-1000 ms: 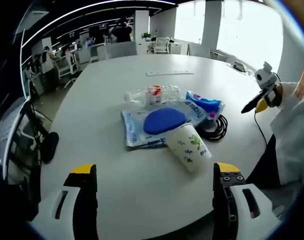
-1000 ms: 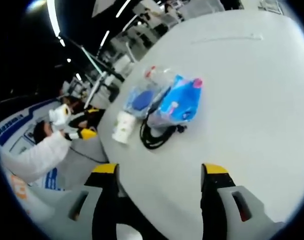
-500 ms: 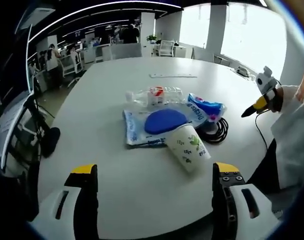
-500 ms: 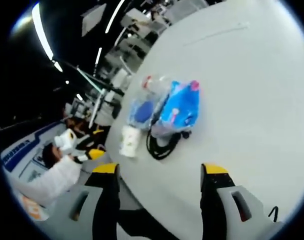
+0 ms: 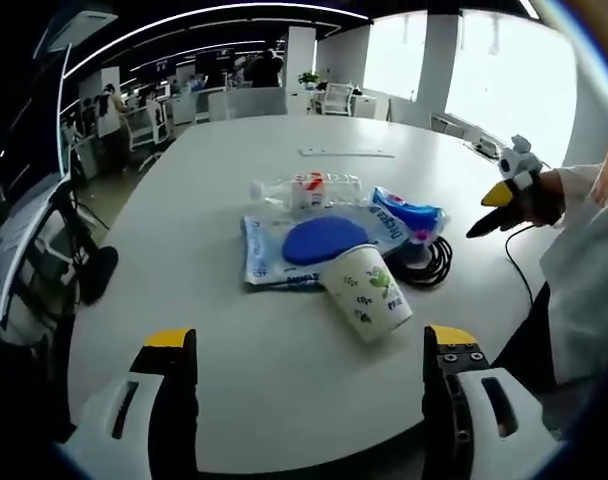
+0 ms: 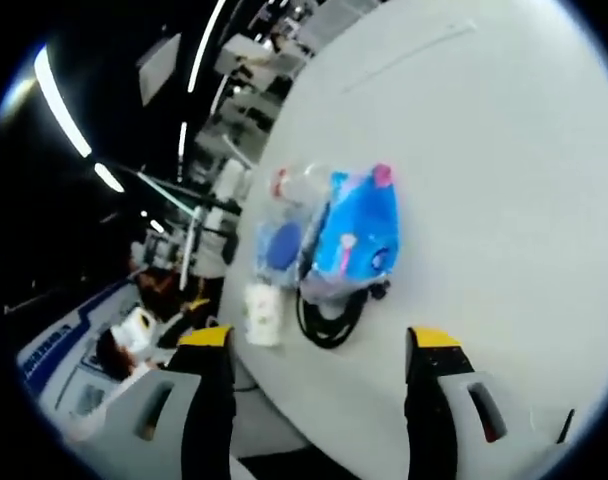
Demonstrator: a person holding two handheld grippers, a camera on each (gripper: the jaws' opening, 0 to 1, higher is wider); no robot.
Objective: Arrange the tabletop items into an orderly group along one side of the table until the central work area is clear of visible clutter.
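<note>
Both grippers, left point(image 5: 299, 350) and right point(image 6: 319, 350), hover w/ jaws apart, empty. Paper cup point(image 5: 367, 295) lies tipped mid-table, nearest; behind it blue pouch point(image 5: 314, 243), cable coil point(image 5: 429, 262) to its right, bottle point(image 5: 304, 188) farthest. Risks: cup rolls off if nudged; cable snags pouch.

An open-plan office surrounds a large white round worktop point(image 5: 234, 330). Past the worktop's far edge stand desks and white chairs point(image 5: 336, 95), with a potted plant point(image 5: 309, 77) among them. Bright windows point(image 5: 504, 70) fill the far right wall between white pillars point(image 5: 427, 55). Long strip lights point(image 5: 214, 10) run across a dark ceiling. A black chair point(image 5: 54, 250) stands off the left edge.
</note>
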